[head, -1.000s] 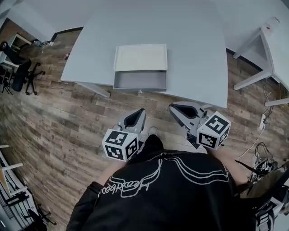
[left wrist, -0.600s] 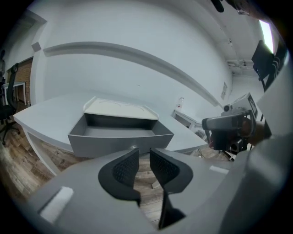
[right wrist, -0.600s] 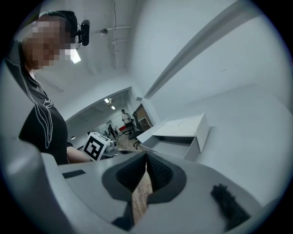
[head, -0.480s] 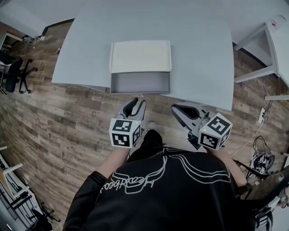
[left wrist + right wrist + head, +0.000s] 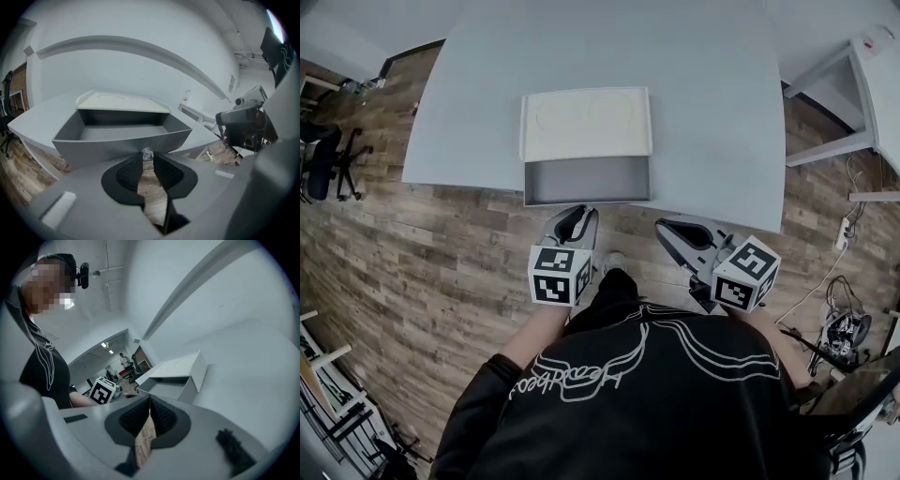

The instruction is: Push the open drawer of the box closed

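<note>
A box with a white top sits at the near edge of the grey table. Its grey drawer stands pulled out toward me and is empty. My left gripper is right at the drawer front. In the left gripper view the drawer's front wall fills the middle. Its small shiny knob lies between the tips of the left gripper. The jaws are closing, with a gap still beside the knob. My right gripper hangs shut below the table edge, to the right of the drawer and touching nothing. The right gripper view shows that gripper with the box ahead of it.
A second white table stands at the right. An office chair is at the far left. Cables and a power strip lie on the wooden floor at the right. My black-shirted body fills the near side.
My left gripper has moved forward from beside my body up to the drawer front. The right gripper has stayed about where it was.
</note>
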`<action>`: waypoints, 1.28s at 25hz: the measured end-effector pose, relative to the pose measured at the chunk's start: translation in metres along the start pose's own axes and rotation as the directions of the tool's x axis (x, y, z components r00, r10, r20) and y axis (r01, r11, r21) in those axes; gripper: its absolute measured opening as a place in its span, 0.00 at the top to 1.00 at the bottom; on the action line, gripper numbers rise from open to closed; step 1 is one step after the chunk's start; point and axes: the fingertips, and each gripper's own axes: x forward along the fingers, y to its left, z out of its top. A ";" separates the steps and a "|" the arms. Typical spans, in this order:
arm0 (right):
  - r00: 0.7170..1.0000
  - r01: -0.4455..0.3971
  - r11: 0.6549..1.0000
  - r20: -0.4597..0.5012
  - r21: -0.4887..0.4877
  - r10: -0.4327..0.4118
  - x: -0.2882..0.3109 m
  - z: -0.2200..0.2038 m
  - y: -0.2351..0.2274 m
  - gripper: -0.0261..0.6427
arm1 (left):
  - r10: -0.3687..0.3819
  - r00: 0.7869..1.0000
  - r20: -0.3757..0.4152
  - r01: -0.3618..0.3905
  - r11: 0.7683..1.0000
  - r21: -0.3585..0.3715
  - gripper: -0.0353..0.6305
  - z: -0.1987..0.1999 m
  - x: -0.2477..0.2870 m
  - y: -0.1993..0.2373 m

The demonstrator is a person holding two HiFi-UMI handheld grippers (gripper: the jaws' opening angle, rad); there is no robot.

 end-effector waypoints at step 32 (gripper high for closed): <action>0.994 0.109 0.993 0.017 0.036 -0.109 -0.014 0.009 -0.029 0.95 | -0.039 0.999 -0.009 0.039 0.999 0.024 0.83 0.052 0.049 0.034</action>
